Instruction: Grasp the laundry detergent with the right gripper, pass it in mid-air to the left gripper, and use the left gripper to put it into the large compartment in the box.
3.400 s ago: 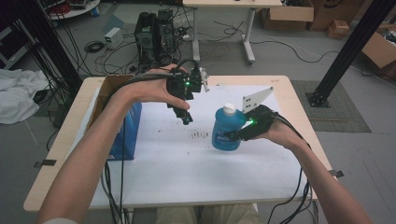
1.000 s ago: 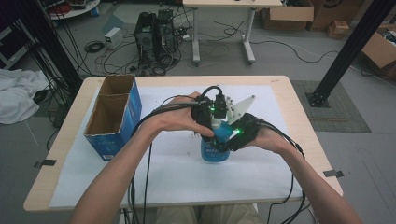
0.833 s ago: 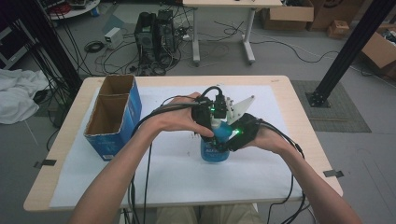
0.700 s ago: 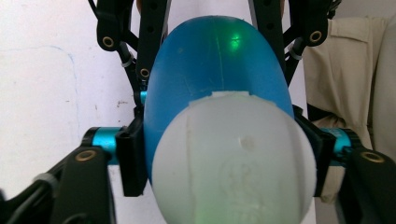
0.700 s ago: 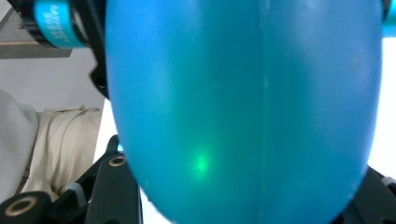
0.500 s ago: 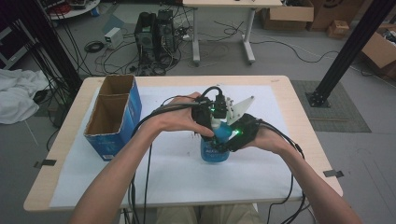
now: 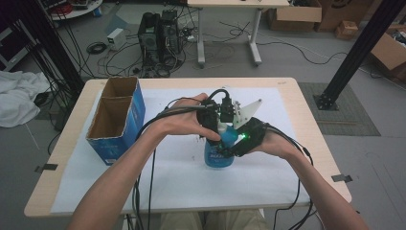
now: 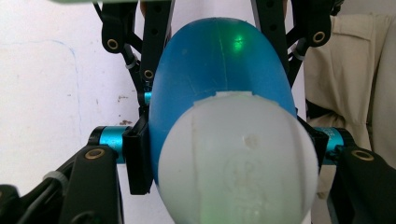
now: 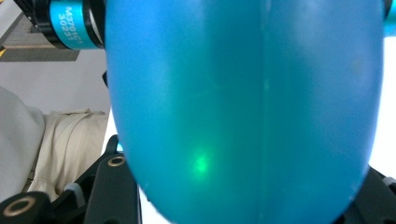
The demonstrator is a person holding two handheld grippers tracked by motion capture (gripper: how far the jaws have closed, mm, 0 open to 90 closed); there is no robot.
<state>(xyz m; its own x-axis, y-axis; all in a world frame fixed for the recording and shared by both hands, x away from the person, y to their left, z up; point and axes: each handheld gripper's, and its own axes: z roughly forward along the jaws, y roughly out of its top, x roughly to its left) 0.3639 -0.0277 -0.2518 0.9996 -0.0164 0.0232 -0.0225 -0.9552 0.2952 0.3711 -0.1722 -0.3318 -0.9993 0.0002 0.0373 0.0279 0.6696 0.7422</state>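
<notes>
- Nearest me, the person's forearms come in over the bench (image 7: 143, 191), which is covered with a white sheet, and meet at a blue bottle (image 7: 218, 155) standing upright near its middle.
- The right gripper (image 7: 239, 143) has its jaws closed on the bottle's blue body from the side; in its own view the blue wall sits hard against the lens.
- The left gripper (image 7: 214, 125) comes down from above, and its jaws have just been closing on the white cap (image 8: 236, 158); they now clamp it on both sides.
- The step in hand looks like opening the bottle: one gripper steadies the body, the other takes the cap. I judge the next move needs a twist of the left wrist while the right grip keeps the body from turning or tipping.
- The bottle's label carries print too small to read; a jaw fitting (image 9: 70, 18) reads "M3701C".
- Farther left, well apart, stands an open blue cardboard box (image 7: 115, 120) with illegible print.
</notes>
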